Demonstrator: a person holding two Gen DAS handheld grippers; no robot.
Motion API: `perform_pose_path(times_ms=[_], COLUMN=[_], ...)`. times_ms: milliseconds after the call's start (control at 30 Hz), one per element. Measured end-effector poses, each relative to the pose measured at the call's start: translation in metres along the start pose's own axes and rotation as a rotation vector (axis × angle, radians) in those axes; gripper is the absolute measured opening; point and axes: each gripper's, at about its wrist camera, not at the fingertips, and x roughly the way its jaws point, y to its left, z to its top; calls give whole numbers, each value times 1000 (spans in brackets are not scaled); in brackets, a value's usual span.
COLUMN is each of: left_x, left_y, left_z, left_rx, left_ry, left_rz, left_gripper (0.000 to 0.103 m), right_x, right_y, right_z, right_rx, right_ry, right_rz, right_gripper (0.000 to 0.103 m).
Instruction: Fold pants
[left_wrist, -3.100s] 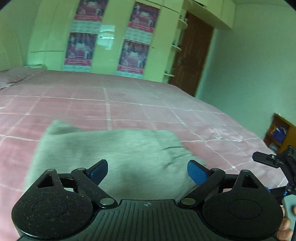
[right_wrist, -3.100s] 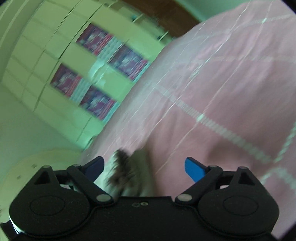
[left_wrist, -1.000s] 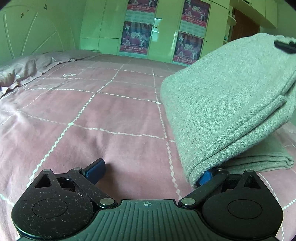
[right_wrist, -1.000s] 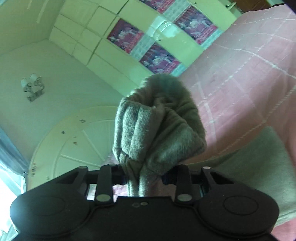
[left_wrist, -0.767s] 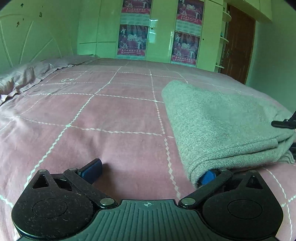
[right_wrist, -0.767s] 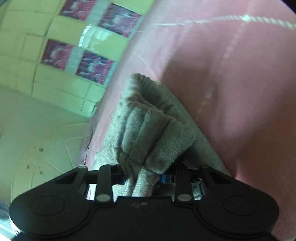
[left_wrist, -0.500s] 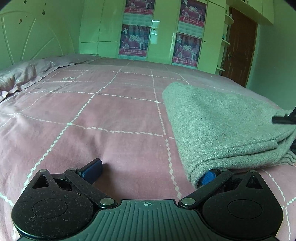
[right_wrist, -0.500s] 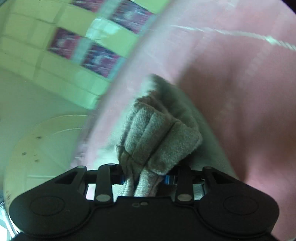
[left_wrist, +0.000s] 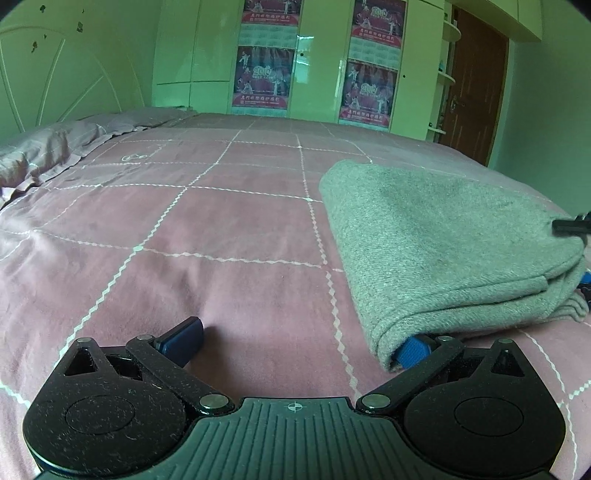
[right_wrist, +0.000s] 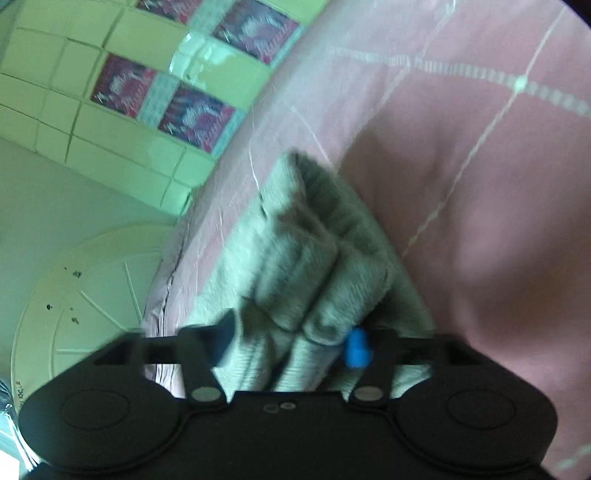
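The grey pants lie folded in a thick stack on the pink bedspread, at the right of the left wrist view. My left gripper is open and low on the bed; its right fingertip is tucked under the stack's near corner, its left fingertip rests on the bedspread. In the right wrist view my right gripper has its jaws parted around the bunched pants edge, the cloth still between them. The right gripper's tip shows at the stack's far right.
A crumpled pillow lies at the bed's left. A white headboard stands behind it. Cupboards with posters and a brown door line the far wall. The bed's right edge runs past the pants.
The right gripper brought the pants' lifted half down onto the stack, and its jaws have now parted from their grip on the cloth. The left gripper has stayed in place.
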Motion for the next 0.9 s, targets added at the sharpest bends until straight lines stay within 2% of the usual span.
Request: perform_pose_path(times_ms=[33,67,100,133,167,267,400,467,500,533,567,600,667,700,733,767,833,900], left_x=[-7,-14,-21,-29,-37,-48,-19,6,24,41,48,46,42,38,34,34,46,68], left_y=[1,2,4,7,10,18,-4,-12,-16,-17,-14,-10,-6,-4,-2,-1,-4,-12], left_z=[-2,-5,-8,-10,-8,10,49,57,55,49,42,38,43,51,59,67,91,111], left_rx=[8,18,21,17,0,-94,-82,-93,-86,-74,-92,-112,-112,-118,-126,-132,-129,-107], left_ry=[6,10,16,19,10,-85,-119,-60,14,97,119,98,110,95,58,30,10,18], left_rz=[-18,-32,-45,-60,-72,-121,-126,-104,-74,-64,-86,-104,-114,-99,-91,-99,-103,-105], left_gripper=[103,103,103,103,103,103,103,103,103,103,103,103,103,103,103,103,103,103], right_x=[-12,-25,-36,-45,-55,-58,-16,8,22,31,31,30,21,11,3,3,18,44], right_y=[-2,-10,-11,-12,-11,9,48,53,48,41,36,36,47,54,62,70,81,87], right_z=[0,-3,-5,-5,-6,4,10,6,4,2,0,3,10,13,16,19,31,39], right_rx=[-19,-38,-60,-93,-119,-205,-357,-420,-445,-465,-464,-449,-442,-460,-494,-521,-525,-528], right_ry=[-17,-33,-54,-89,-123,-171,-104,-50,8,43,34,45,58,19,-32,-65,-57,-21], right_rz=[9,8,-5,-2,22,93,95,16,-64,-139,-138,-125,-108,-77,-49,-41,-38,-38], right_gripper=[95,91,82,69,63,61,58,60,60,55,54,54,54,61,76,80,80,75])
